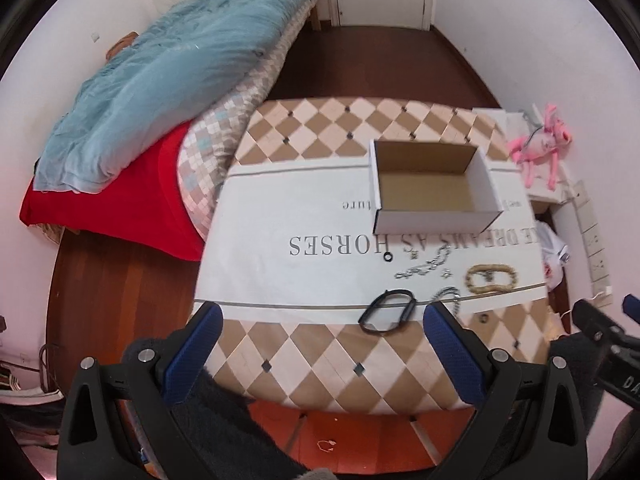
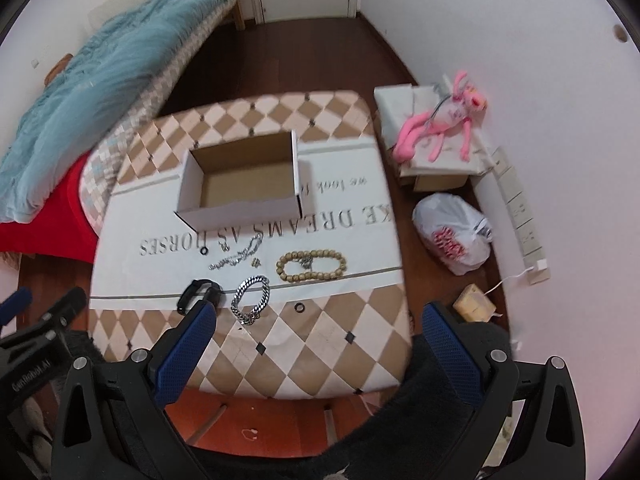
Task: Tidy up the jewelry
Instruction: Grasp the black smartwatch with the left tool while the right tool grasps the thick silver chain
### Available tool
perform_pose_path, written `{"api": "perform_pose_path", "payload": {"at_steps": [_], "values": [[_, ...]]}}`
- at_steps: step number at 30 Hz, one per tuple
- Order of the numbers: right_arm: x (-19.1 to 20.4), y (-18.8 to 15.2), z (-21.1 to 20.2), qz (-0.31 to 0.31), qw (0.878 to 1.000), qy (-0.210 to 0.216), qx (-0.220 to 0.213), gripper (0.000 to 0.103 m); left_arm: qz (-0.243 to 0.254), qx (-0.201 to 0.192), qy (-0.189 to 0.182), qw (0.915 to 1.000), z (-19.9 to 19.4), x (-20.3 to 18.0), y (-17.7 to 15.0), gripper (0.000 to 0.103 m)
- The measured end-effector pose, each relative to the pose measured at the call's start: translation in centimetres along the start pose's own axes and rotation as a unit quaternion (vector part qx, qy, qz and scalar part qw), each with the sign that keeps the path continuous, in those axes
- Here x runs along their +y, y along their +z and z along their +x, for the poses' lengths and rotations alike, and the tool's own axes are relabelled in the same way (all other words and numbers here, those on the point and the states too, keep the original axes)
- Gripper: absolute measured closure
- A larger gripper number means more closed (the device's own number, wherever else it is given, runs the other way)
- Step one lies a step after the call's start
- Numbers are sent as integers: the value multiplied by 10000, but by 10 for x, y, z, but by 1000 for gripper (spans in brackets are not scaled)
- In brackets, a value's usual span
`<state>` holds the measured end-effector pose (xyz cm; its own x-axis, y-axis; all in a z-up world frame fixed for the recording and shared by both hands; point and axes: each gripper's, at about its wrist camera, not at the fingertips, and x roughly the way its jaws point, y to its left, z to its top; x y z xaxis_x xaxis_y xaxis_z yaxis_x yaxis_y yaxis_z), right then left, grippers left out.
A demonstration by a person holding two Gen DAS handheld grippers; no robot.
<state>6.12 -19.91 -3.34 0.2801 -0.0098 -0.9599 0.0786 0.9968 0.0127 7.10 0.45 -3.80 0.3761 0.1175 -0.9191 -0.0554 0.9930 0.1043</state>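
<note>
An empty white cardboard box [image 1: 436, 222] [image 2: 240, 216] stands on the table's white printed cloth. In front of it lie a black band [image 1: 387, 311] [image 2: 198, 292], a thick silver chain bracelet [image 2: 251, 296], a thin silver chain [image 1: 424, 266] [image 2: 240, 254], a tan bead bracelet [image 1: 491, 278] [image 2: 311, 266] and two small black rings [image 1: 387, 257] [image 2: 299, 307]. My left gripper [image 1: 322, 312] is open and empty above the table's near edge, close to the black band. My right gripper [image 2: 320, 312] is open and empty, above the near right part of the table.
The checkered table [image 1: 320, 360] [image 2: 320, 352] stands beside a bed with a blue blanket [image 1: 180, 72] and red sheet [image 1: 120, 200]. A pink plush toy [image 2: 440, 124] lies on boxes by the right wall, with a white plastic bag [image 2: 454, 232] on the floor.
</note>
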Motion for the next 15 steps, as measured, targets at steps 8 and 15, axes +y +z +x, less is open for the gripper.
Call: {"api": "perform_pose_path", "payload": {"at_steps": [8, 15], "values": [[23, -21, 122, -9, 9976, -34, 695, 25, 200, 747, -221, 9968, 94, 0, -7, 28], [42, -27, 183, 10, 9937, 88, 1115, 39, 295, 1211, -395, 9914, 150, -3, -13, 28]]}}
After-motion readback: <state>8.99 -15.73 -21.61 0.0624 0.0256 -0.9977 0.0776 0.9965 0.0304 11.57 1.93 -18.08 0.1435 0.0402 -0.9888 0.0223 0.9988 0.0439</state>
